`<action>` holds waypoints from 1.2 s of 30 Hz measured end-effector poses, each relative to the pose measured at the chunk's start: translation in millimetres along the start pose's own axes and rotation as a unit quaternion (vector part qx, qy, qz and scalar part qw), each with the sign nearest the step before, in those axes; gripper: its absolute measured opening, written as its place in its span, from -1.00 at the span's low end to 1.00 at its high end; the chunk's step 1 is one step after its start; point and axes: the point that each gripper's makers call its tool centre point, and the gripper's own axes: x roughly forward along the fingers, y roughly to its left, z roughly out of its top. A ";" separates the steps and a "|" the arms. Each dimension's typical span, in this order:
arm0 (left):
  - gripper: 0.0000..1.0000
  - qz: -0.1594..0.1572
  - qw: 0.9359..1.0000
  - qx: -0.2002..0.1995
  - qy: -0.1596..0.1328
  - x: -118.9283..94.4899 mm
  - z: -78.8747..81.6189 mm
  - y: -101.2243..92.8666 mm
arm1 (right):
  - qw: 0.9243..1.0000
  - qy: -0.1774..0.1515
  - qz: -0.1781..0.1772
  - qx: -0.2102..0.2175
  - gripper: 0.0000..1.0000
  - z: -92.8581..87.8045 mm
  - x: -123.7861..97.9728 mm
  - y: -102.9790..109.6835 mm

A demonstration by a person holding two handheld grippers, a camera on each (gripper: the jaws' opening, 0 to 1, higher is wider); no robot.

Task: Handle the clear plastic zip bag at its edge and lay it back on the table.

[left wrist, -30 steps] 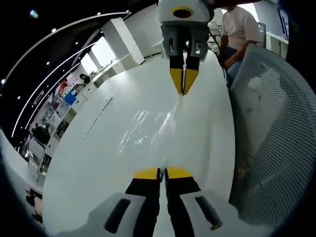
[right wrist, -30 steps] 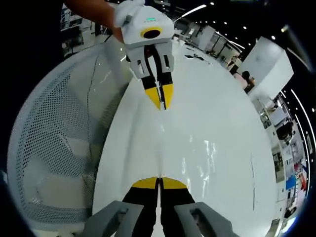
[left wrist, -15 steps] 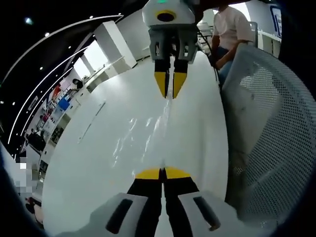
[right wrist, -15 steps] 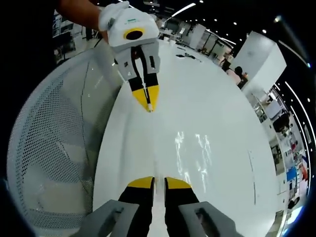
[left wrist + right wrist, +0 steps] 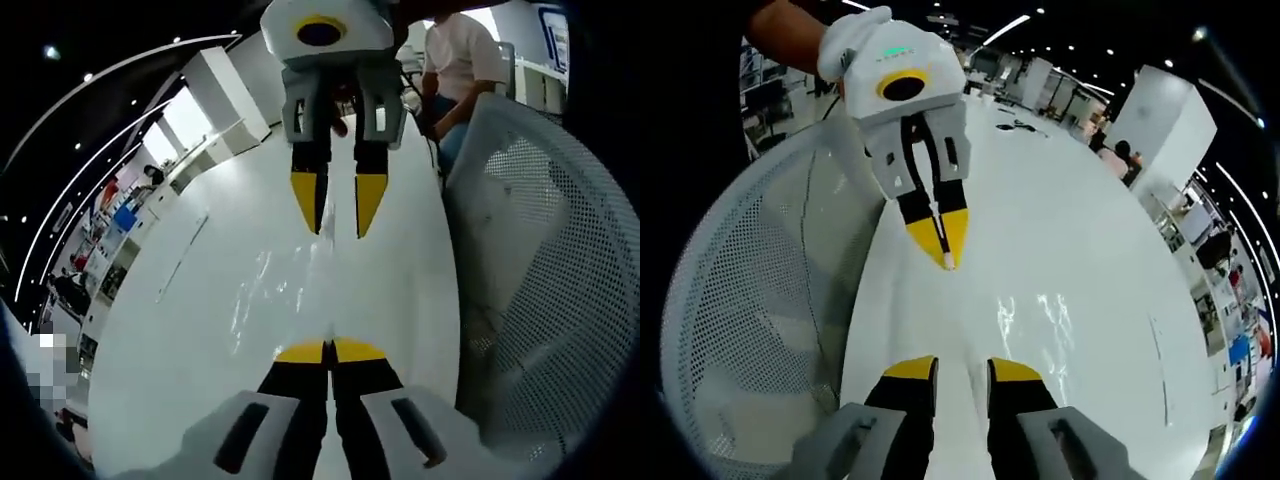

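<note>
1. I judge this to be the release step. The clear bag lies flat on the white worktop, showing as faint glints between my two tools.

2. My right gripper has its fingers spread, with nothing between them. In the left gripper view the same tool hangs at 12 o'clock, fingertips parted just above the bag's far edge.

3. My left gripper has its fingers pressed together. I judge they are pinching the bag's near edge, though the film is too clear to see at the tips. In the right gripper view it points down at the worktop at 11 o'clock, held by a gloved hand.

4. The two tools face each other across the bag, both tilted down toward the surface.

5. Next I would part the left fingers so the near edge drops, then lift both tools straight off without dragging the film.

6. A white mesh chair stands beside the worktop at 3 o'clock in the left gripper view.
</note>
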 end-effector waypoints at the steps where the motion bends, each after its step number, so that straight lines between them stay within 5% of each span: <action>1: -1.00 -0.001 1.000 0.000 0.000 0.1 1.1 -0.2 | 1.000 -0.001 0.000 0.000 -0.67 1.4 0.4 0.0; 36: -1.00 -0.018 1.000 -0.009 -0.003 6.2 8.3 -4.9 | 0.998 -0.045 0.025 -0.022 -0.75 45.0 30.2 9.6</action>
